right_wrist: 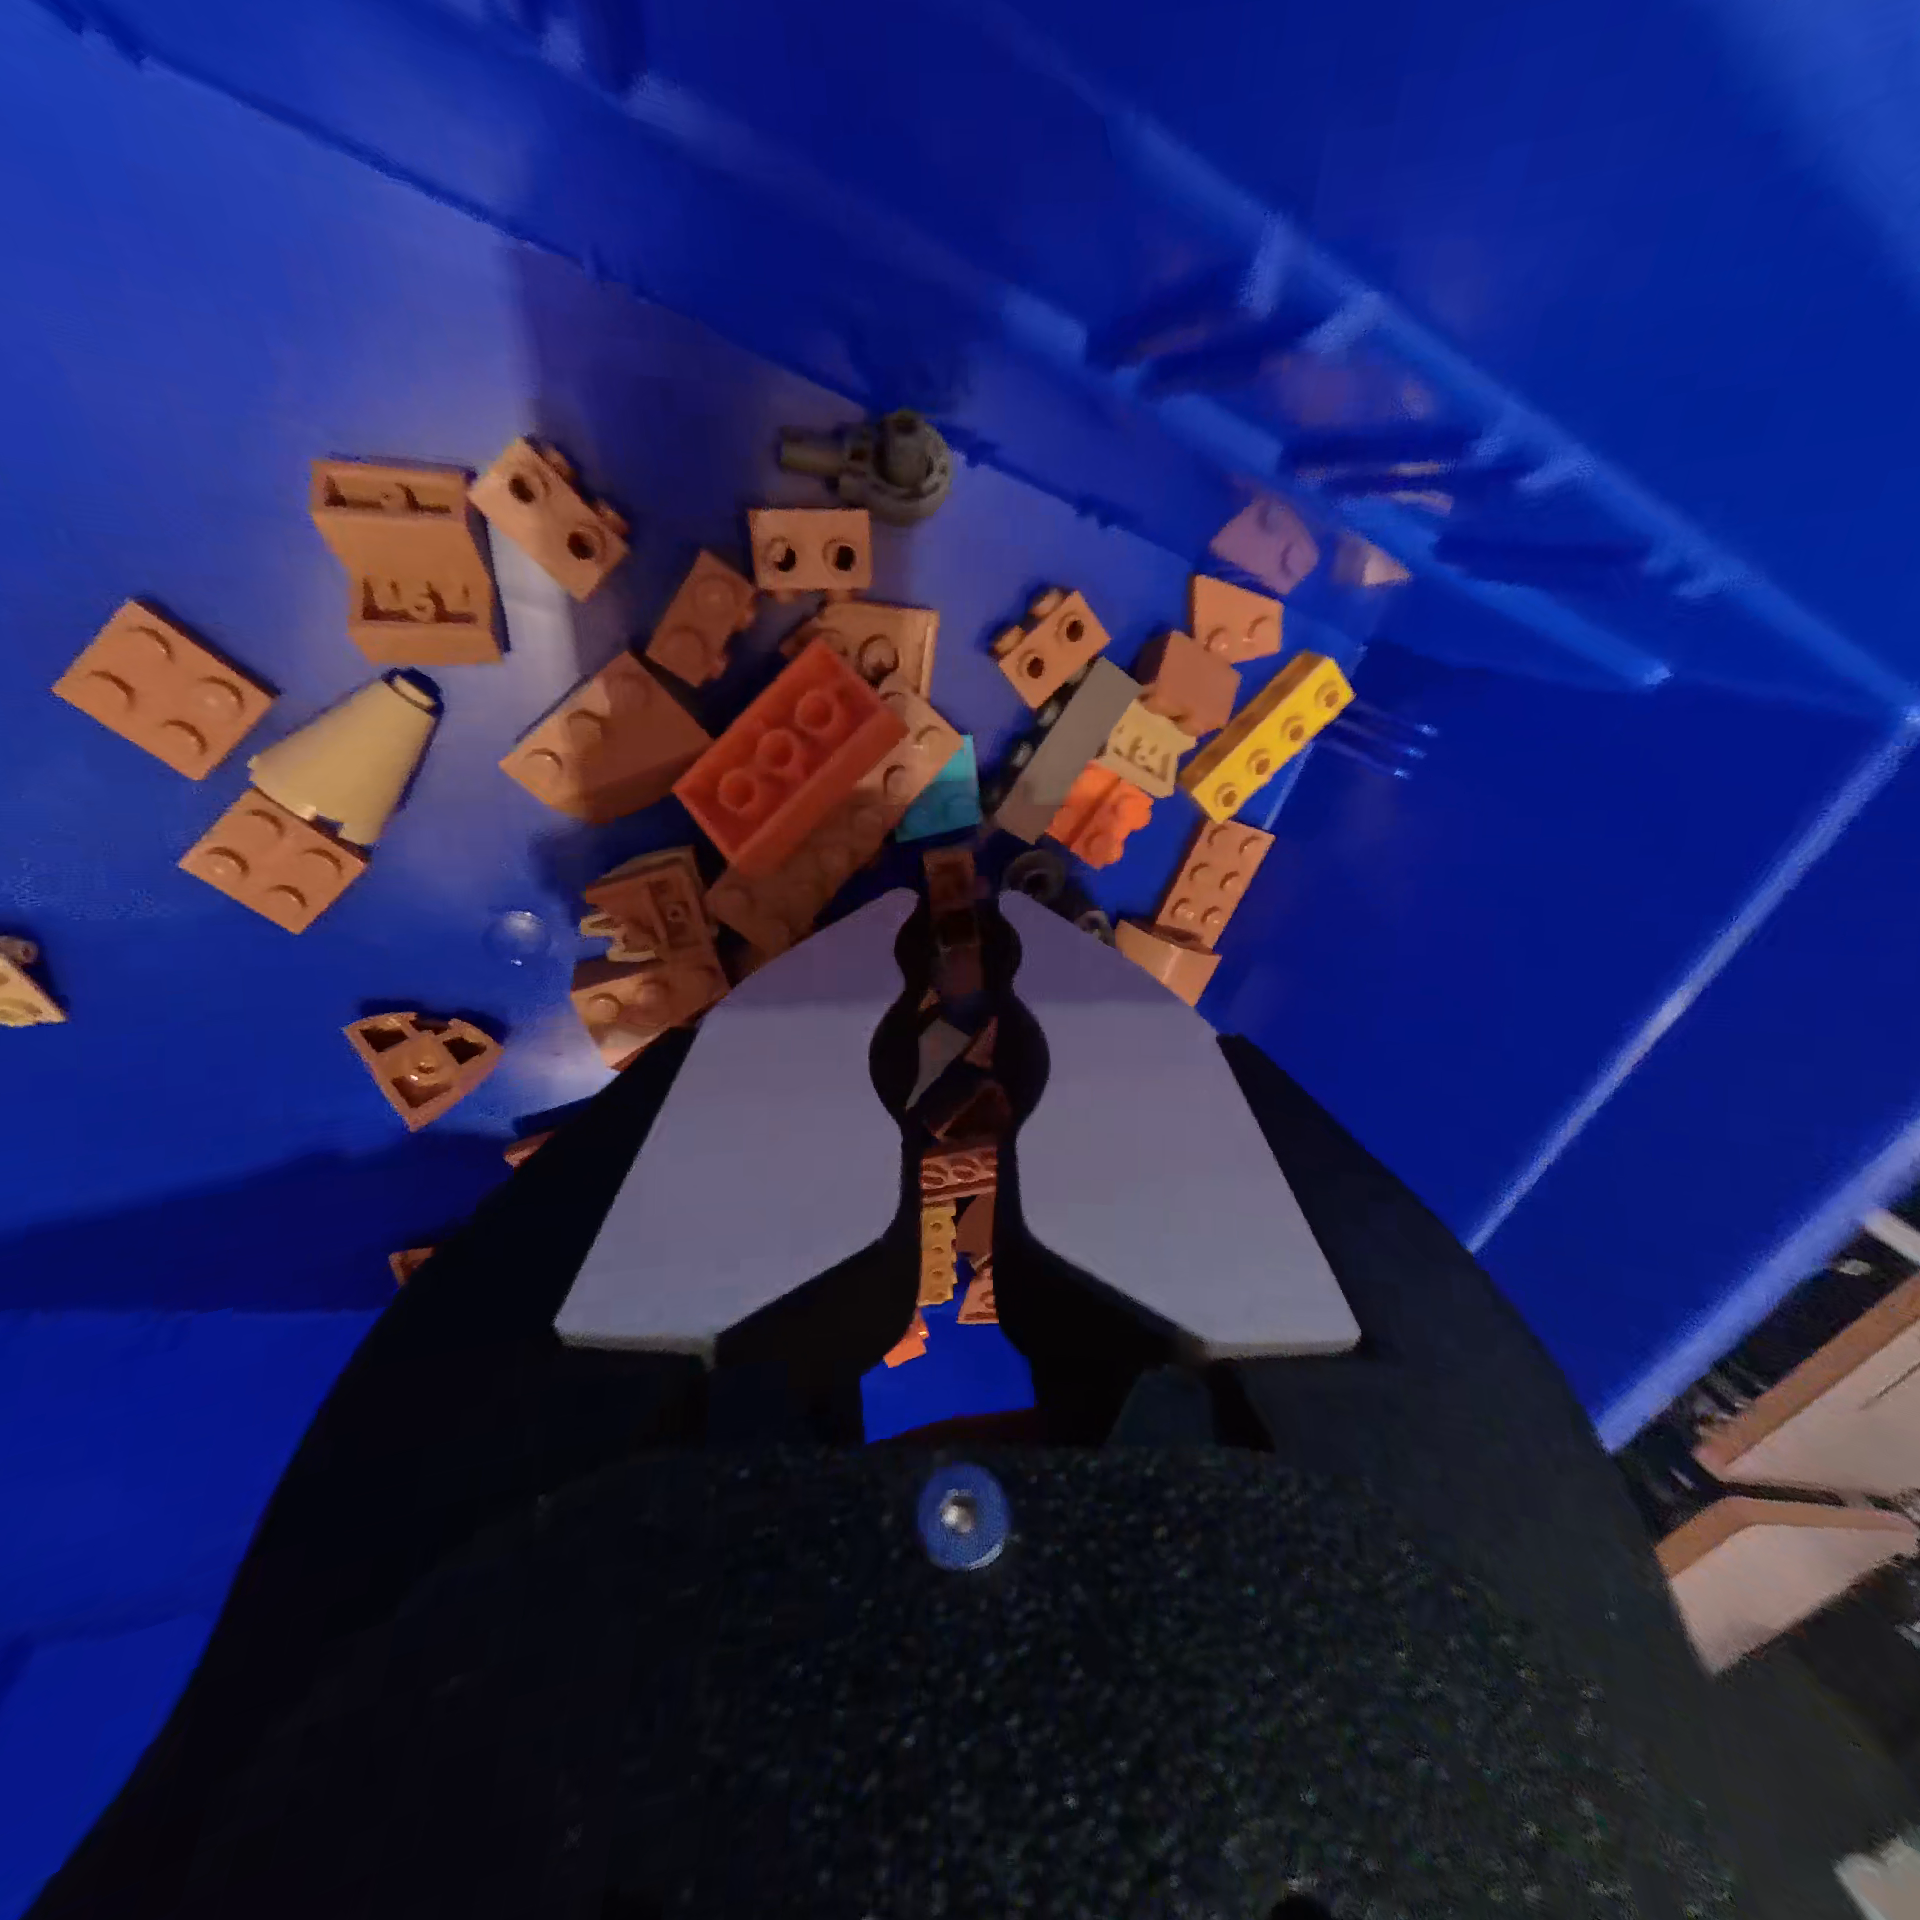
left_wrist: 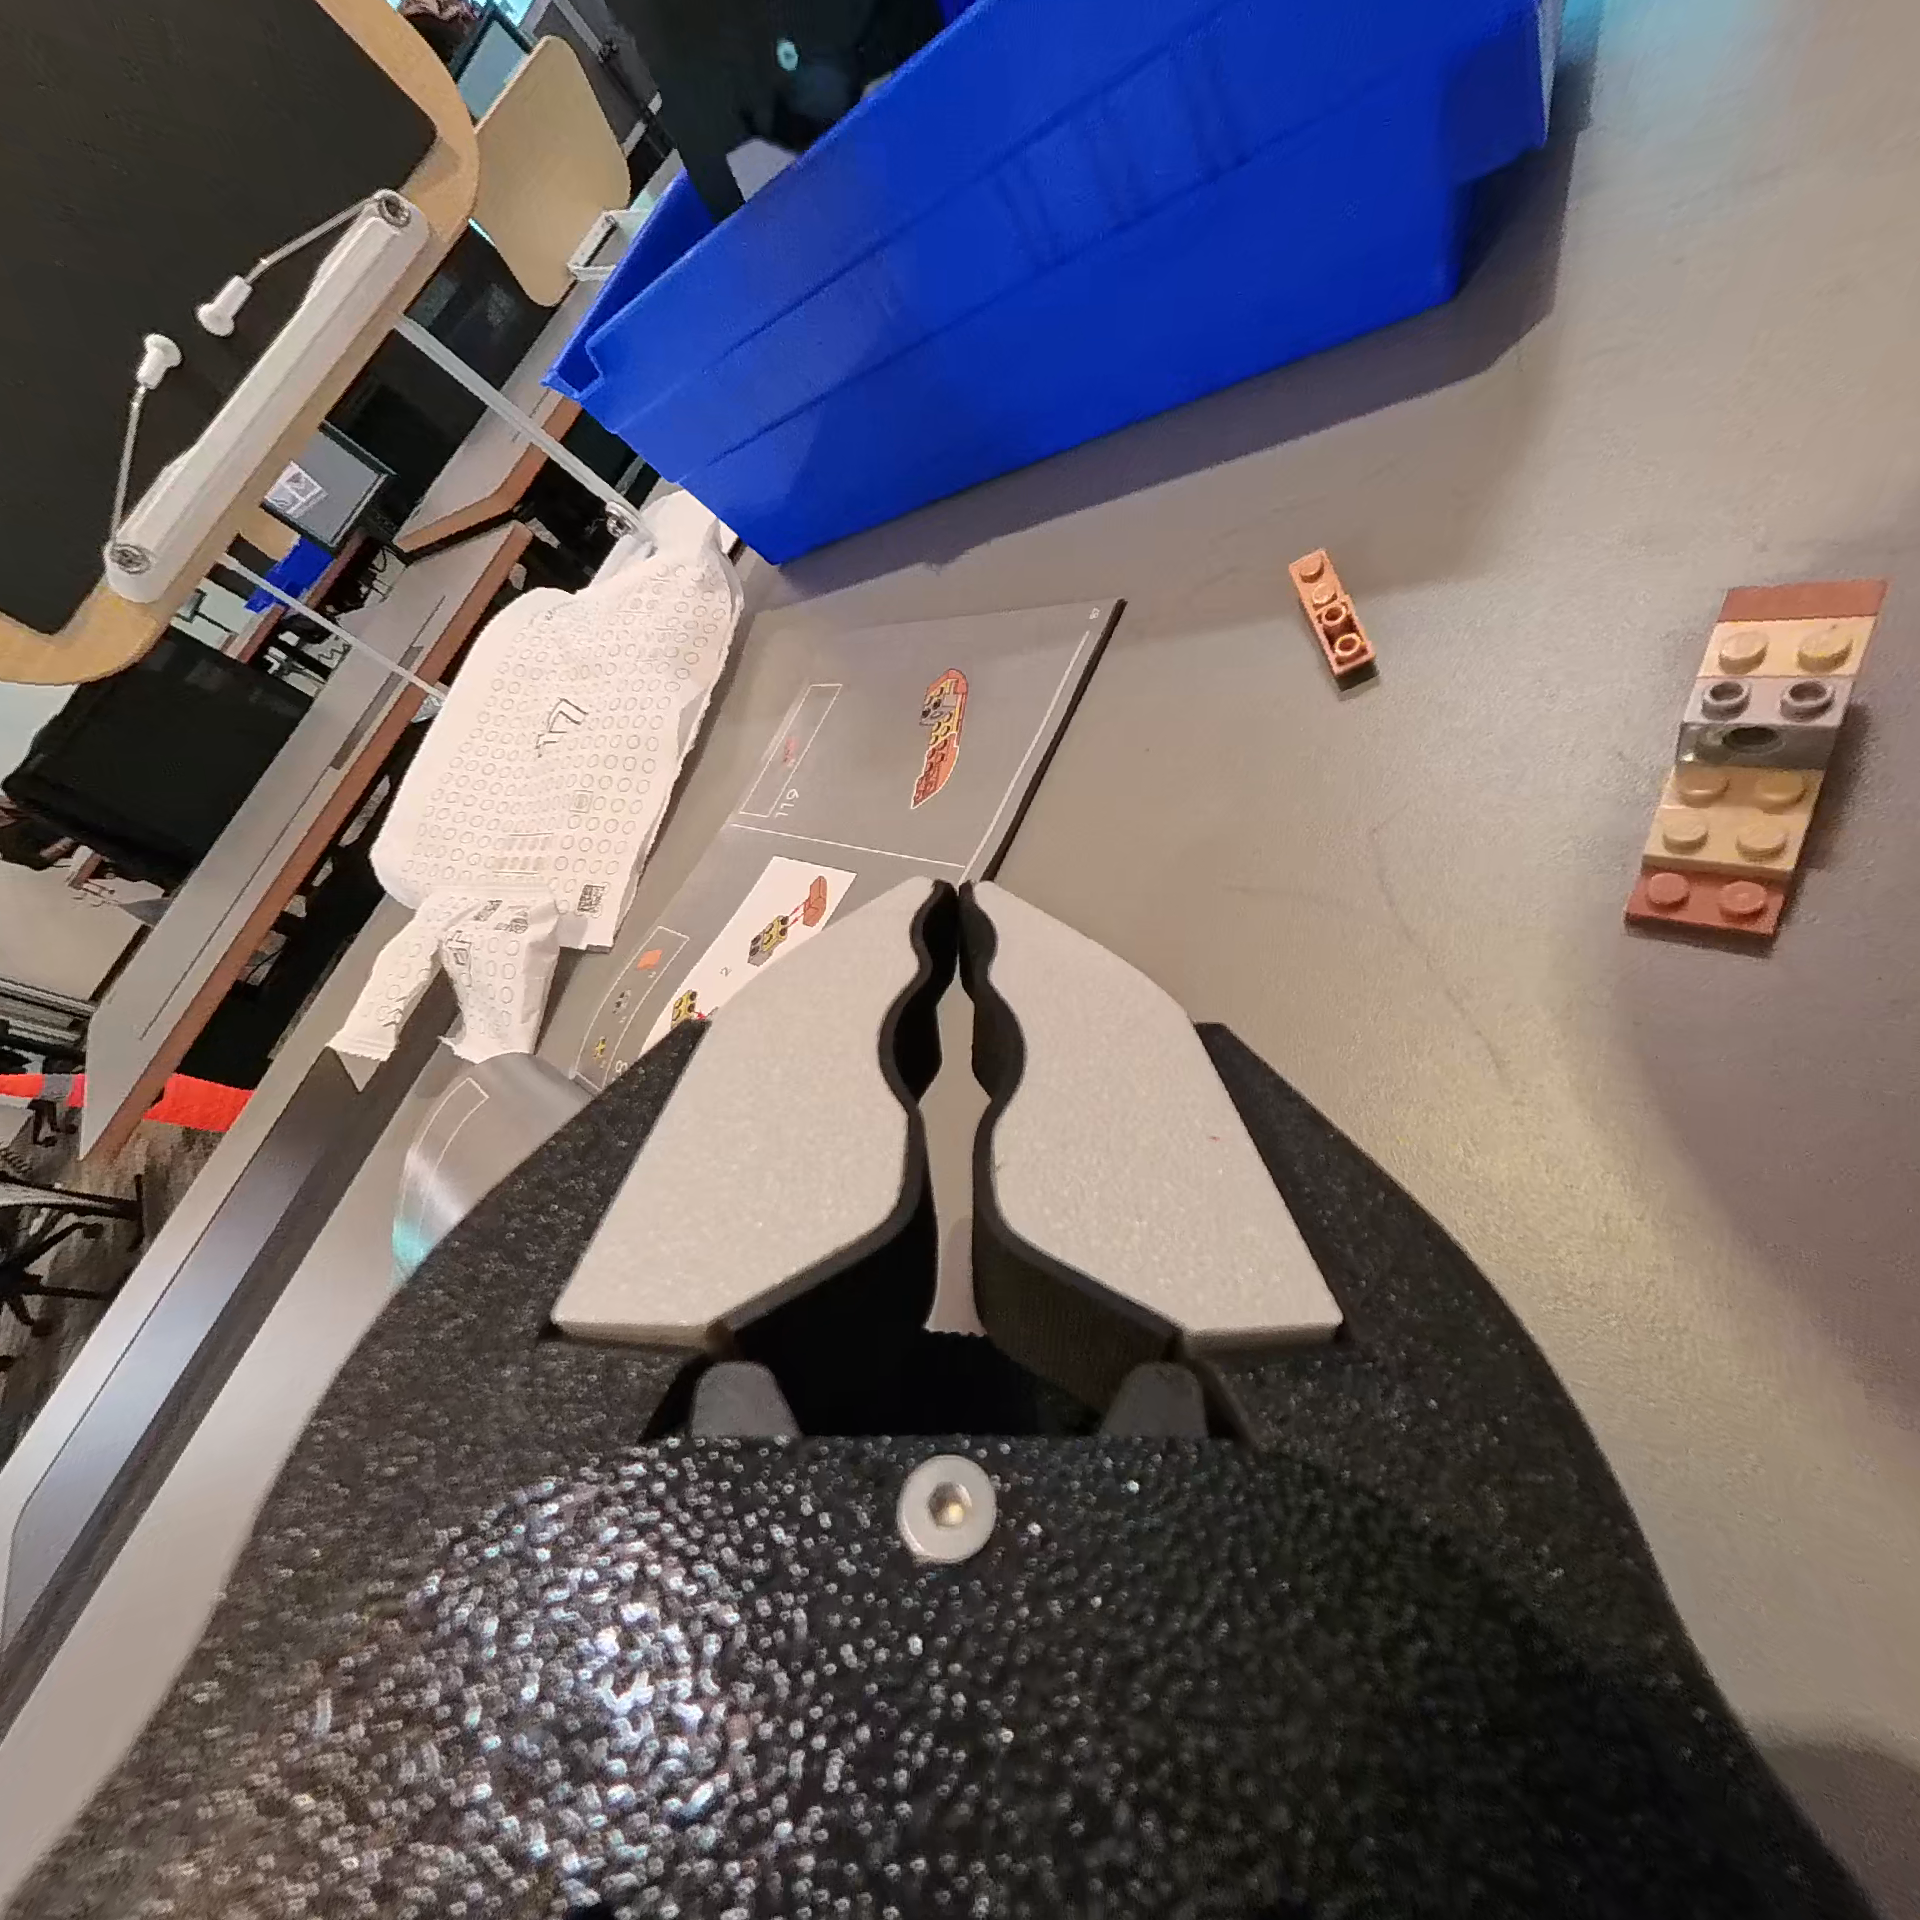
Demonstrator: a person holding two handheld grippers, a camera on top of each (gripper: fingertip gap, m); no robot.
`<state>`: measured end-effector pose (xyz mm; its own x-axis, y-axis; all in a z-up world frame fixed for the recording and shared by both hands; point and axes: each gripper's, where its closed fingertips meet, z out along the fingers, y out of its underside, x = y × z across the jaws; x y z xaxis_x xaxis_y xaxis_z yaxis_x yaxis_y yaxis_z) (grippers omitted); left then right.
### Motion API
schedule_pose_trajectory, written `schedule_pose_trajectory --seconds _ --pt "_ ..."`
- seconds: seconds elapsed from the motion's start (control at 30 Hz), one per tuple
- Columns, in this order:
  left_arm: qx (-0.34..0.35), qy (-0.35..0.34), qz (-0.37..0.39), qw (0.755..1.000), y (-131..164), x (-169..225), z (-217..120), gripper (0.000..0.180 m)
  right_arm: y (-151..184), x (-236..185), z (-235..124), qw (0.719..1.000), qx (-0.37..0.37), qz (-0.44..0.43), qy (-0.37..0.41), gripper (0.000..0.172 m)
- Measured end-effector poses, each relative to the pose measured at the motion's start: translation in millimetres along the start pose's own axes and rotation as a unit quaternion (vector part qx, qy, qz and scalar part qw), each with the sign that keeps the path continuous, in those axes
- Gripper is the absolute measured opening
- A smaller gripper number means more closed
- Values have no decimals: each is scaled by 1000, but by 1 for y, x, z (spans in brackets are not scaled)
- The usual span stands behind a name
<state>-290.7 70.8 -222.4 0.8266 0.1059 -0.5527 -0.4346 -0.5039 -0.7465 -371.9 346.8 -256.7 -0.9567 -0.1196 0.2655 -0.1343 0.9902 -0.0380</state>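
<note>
- My right gripper [right_wrist: 958, 899]: jaws narrow, pinched on one small dark brown brick [right_wrist: 951, 873] at the tips, I judge so it lifts clear of the heap
- Around it, in the blue bin [right_wrist: 1558, 935]: many tan-brown bricks crowded toward one corner; one red-orange brick [right_wrist: 790, 753], one yellow brick [right_wrist: 1270, 732], one teal piece [right_wrist: 940, 795], one cone [right_wrist: 348, 764]
- My left gripper [left_wrist: 954, 894]: tips together, bare, above one booklet [left_wrist: 914, 748] near the bench [left_wrist: 1455, 1143] edge
- Mid-bench: one loose plate [left_wrist: 1335, 632], one built strip [left_wrist: 1730, 764]

Grey counter [left_wrist: 1455, 1039] carries a blue bin [left_wrist: 1039, 312], an open instruction booklet [left_wrist: 883, 748], a crumpled white paper bag [left_wrist: 551, 748], one loose brown brick [left_wrist: 1335, 631] and a stepped brick assembly [left_wrist: 1745, 758].
</note>
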Motion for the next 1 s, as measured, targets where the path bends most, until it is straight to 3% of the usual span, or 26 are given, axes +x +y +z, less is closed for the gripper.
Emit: schedule_pose_trajectory --seconds 0.1,0.17,0.2,0.27,0.33,0.37,0.43,0.57,0.67,0.77,0.9,1.0 --pt "1 -1 -2 1000 0 -1 0 0 -18 2 -28 991 108 71 23 8" --pt "3 -2 -5 1000 -1 -1 -1 0 -46 -2 -68 955 264 136 14 8" --pt "6 -2 -8 1000 -2 -1 -1 0 -61 -6 -96 917 364 161 3 8" --pt "15 -2 -15 1000 -5 -1 -2 0 -77 -14 -158 814 549 189 -12 8" --pt "21 0 -18 1000 -8 0 -3 0 -72 -22 -204 715 668 206 -12 8" --pt "22 -1 -16 1000 -10 0 -3 0 -67 -26 -219 679 703 210 -8 8" --pt "24 -3 -9 1000 -12 2 -4 0 -62 -36 -237 644 737 203 11 8" --pt "30 -7 -1 1000 -17 2 -6 0 -64 -48 -254 634 748 190 40 8" --pt "33 -9 -1 999 -18 2 -6 0 -71 -50 -259 643 740 192 50 8" --pt "59 -4 -15 998 -28 3 -8 0 -88 -49 -256 675 699 232 57 8" --pt "141 30 -51 988 -62 11 -21 3 -125 -60 -238 737 571 347 104 8" --pt "223 100 -104 964 -93 25 -38 11 -165 -91 -240 724 541 411 120 8"
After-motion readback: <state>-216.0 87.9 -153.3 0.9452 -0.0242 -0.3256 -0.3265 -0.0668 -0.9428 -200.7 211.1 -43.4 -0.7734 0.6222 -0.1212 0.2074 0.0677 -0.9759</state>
